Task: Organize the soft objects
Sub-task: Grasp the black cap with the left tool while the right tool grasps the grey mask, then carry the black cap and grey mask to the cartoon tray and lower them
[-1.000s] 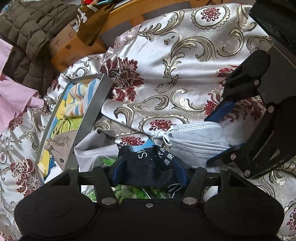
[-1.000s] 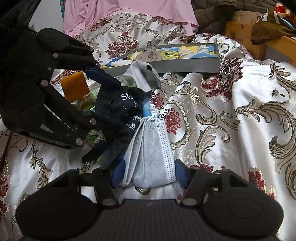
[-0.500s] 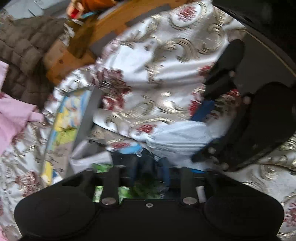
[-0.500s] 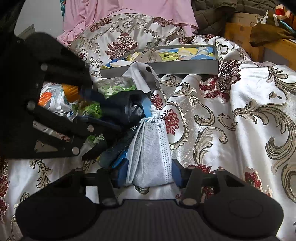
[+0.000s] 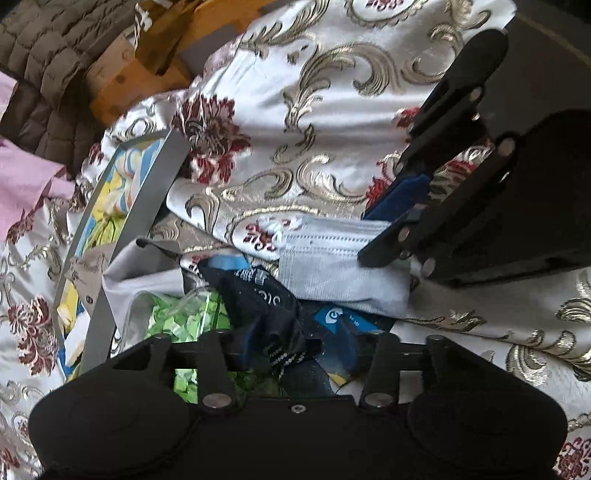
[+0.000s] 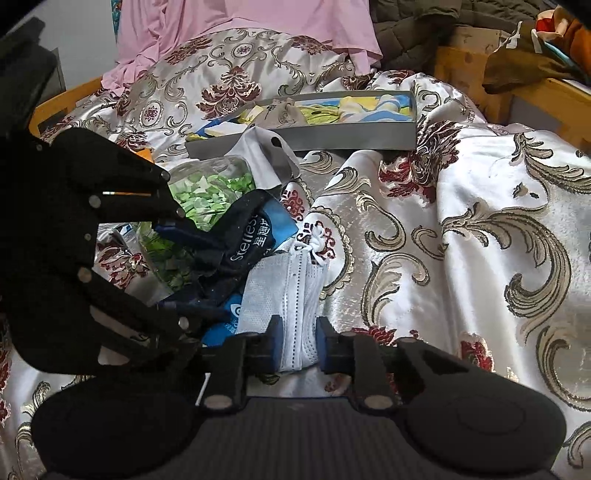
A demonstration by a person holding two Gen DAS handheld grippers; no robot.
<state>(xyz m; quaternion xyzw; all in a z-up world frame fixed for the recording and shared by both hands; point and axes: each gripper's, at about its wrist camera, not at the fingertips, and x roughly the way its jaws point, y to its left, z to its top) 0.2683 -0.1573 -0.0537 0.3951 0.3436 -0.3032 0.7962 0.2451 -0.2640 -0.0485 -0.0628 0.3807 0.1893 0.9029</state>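
Note:
A folded white face mask (image 6: 295,295) lies on the patterned satin bedspread. My right gripper (image 6: 297,341) is shut on its near end; the mask also shows in the left wrist view (image 5: 340,266). A black cloth with white lettering (image 6: 243,243) lies just left of the mask. My left gripper (image 5: 291,343) has its fingers spread with the black cloth (image 5: 266,306) bunched between them; its grip is unclear. My left gripper shows at the left of the right wrist view (image 6: 177,273).
A grey tray (image 6: 306,134) with colourful folded items lies behind the pile. A clear bag of green pieces (image 6: 207,192), a white cloth (image 6: 266,155) and blue packets (image 5: 343,317) crowd the pile. Pink fabric (image 6: 243,29) and a wooden frame (image 5: 147,70) lie beyond.
My right gripper has closed from wide open onto the mask's near end. My left gripper has shifted and tilted over the black cloth, which has bunched up.

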